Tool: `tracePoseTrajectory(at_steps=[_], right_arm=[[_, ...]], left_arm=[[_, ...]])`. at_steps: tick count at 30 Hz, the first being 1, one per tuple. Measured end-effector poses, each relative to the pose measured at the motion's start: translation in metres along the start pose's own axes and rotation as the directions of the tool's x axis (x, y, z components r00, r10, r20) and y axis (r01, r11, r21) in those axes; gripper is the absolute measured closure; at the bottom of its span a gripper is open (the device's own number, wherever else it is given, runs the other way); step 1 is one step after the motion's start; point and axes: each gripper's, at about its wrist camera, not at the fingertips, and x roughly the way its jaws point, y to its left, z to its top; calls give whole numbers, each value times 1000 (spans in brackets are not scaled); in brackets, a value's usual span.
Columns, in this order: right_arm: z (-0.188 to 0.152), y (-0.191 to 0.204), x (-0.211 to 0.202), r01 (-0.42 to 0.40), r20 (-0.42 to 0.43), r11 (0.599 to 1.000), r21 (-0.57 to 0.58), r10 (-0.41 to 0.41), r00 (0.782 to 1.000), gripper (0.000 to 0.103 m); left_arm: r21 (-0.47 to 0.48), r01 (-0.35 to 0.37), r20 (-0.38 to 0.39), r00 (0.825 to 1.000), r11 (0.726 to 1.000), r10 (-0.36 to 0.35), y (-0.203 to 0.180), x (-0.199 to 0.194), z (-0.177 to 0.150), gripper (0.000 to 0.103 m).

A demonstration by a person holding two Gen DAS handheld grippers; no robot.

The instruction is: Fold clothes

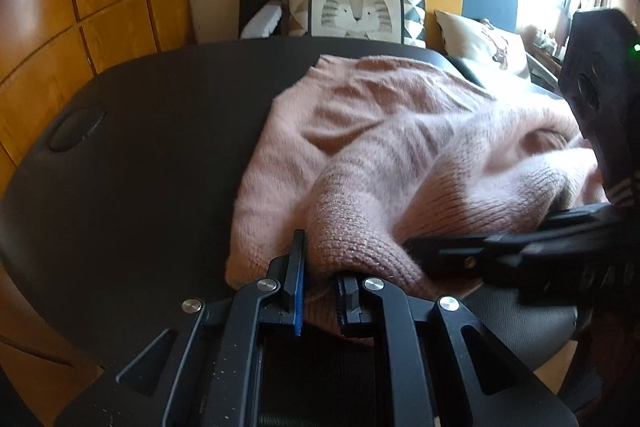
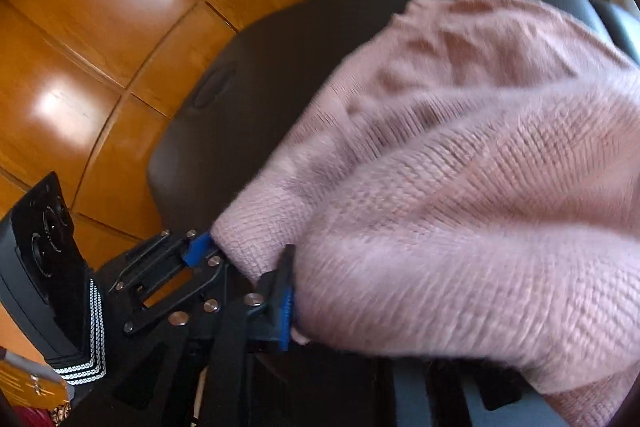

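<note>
One pink sweater (image 1: 400, 147), heaped on right half of dark table (image 1: 140, 147), near edge folded over. Left claw (image 1: 320, 287) clamped on near fold; right claw (image 2: 280, 291) likewise pinching knit. Striped cushion (image 1: 356, 11) beyond.

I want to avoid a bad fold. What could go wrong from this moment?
1. The pink sweater lies bunched and wrinkled, so creases may get folded in.
2. The left gripper pinches only a thick edge roll, which might slip out.
3. The sweater overhangs the dark table edge and may slide off.
</note>
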Motion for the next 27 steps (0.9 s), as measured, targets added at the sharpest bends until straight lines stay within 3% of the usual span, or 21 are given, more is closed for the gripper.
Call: tracePoseTrajectory(at_steps=[3, 7, 10, 14, 17, 20, 22, 24, 27], right_arm=[[-6, -13, -15, -52, 14, 998, 29, 52, 999, 79], [-12, -14, -45, -53, 60, 998, -25, 54, 997, 77], [-21, -13, -69, -13, 77, 996, -86, 20, 997, 76], [-32, -23, -99, 33, 104, 992, -118, -20, 994, 76], [-37, -38, -125, 91, 159, 993, -80, -77, 984, 76], [-40, -63, -160, 132, 249, 991, 21, -133, 959, 76], [-43, -82, -186, 174, 313, 979, 108, -200, 929, 76], [-45, -98, -203, 235, 341, 955, 182, -286, 896, 75], [-54, -120, -220, 314, 337, 906, 285, -401, 852, 74]], left_arm=[[5, 23, 12, 1000, 1000, -23, 6, -11, -3, 83], [65, 21, 53, 998, 998, -25, 12, -37, -2, 74], [143, 0, 70, 997, 990, -11, 14, -57, 2, 60], [197, -21, 88, 996, 980, 4, 23, -80, 11, 59], [217, -59, 163, 986, 974, 24, 25, -96, 33, 53], [277, -62, 232, 973, 959, -4, 5, -98, 66, 38], [329, 8, 254, 962, 944, -96, -22, -93, 96, 35], [385, 93, 229, 954, 918, -193, -51, -81, 118, 28], [482, 186, 154, 944, 856, -292, -112, -48, 151, 25]])
